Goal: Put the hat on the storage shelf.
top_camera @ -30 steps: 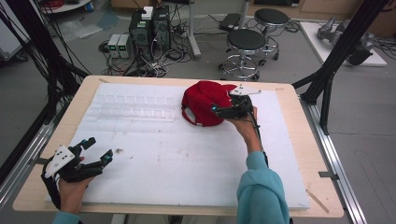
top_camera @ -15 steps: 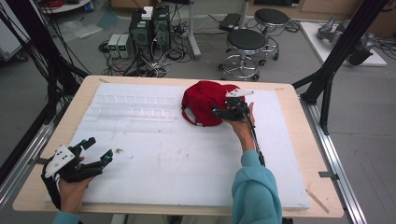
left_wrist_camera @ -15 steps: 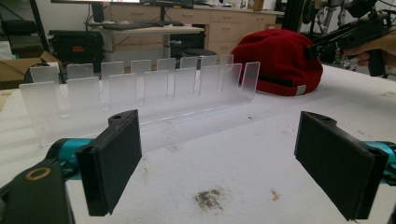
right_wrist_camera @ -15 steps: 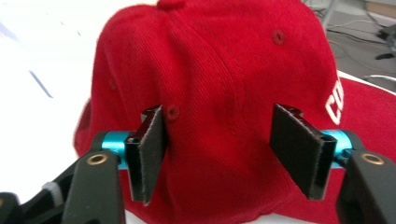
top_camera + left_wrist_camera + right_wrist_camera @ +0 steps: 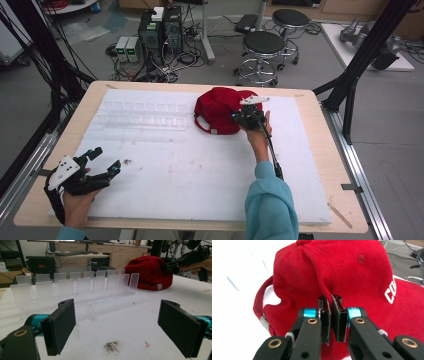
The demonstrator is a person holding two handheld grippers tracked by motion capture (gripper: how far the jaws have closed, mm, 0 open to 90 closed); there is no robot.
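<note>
Wooden-edged surface (image 5: 310, 100) under a white foam sheet (image 5: 200, 170), red cap (image 5: 220, 110) resting at the far middle, clear slotted acrylic rack (image 5: 142, 116) lying far left, small dark debris speck (image 5: 126, 161) near left.

Right gripper (image 5: 331, 315) clamped; left gripper (image 5: 125, 327) gapes (low).

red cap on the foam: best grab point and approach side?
Grip a pinched fold of the red cap low on its crown side wall, coming in level from the person's side. The soft cloth bunches into a ridge thin enough for the jaws. The right tool, whose jaws have just been closing, is shut on such a fold. The stiff brim faces away.
</note>
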